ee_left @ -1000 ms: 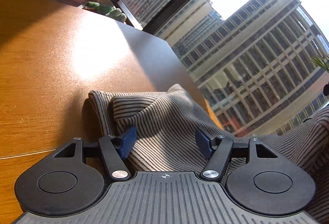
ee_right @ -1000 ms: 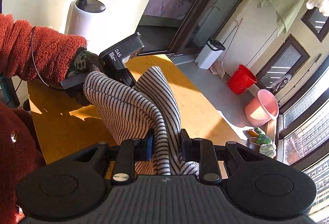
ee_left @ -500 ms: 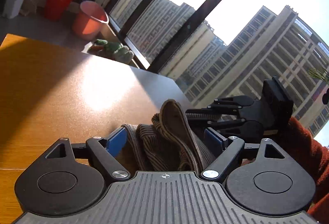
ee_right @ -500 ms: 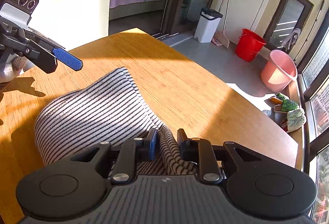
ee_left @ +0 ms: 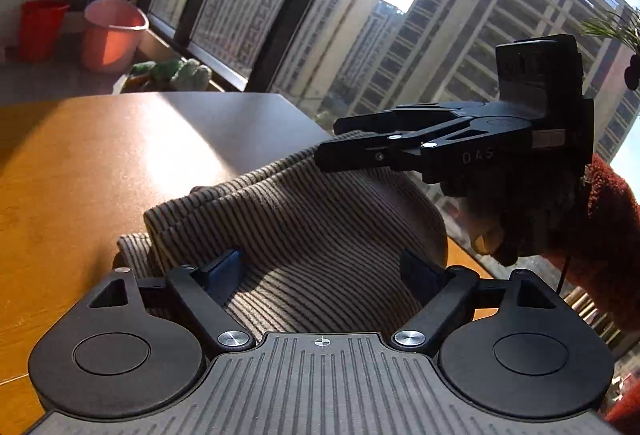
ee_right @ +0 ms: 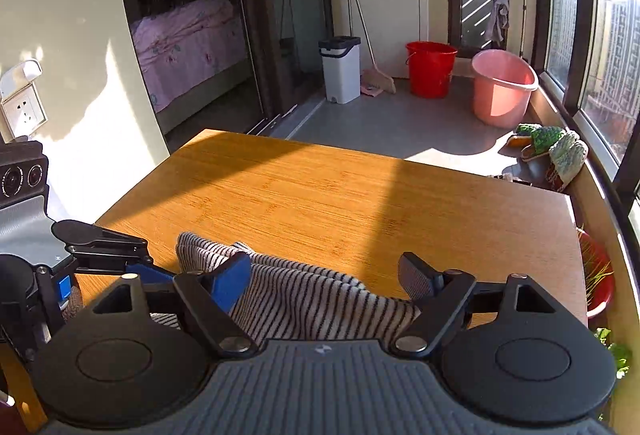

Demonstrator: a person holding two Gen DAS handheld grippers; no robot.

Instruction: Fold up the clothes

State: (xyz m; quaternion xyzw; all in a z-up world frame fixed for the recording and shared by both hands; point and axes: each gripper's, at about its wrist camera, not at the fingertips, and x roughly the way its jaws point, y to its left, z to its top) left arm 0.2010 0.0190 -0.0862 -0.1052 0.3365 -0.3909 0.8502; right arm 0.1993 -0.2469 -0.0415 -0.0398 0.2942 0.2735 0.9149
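Observation:
A black-and-white striped garment (ee_left: 304,235) lies folded in a bundle on the wooden table (ee_left: 80,171); it also shows in the right wrist view (ee_right: 312,299). My left gripper (ee_left: 324,269) is open, its blue pads on either side of the bundle and over it. My right gripper (ee_right: 328,271) is open and holds nothing, just above the garment's near edge. In the left wrist view the right gripper (ee_left: 332,143) hovers over the far end of the bundle. In the right wrist view the left gripper (ee_right: 132,259) sits at the garment's left end.
The table's far edge (ee_right: 360,151) faces a balcony floor with a white bin (ee_right: 340,69), a red bucket (ee_right: 430,69), a pink bucket (ee_right: 502,87) and slippers (ee_right: 548,151). Windows run along the right. A red pot with a plant (ee_right: 598,283) stands by the table's right edge.
My right gripper opened and let go of the garment, which now lies flat on the table. My left gripper stayed open and moved back over the bundle.

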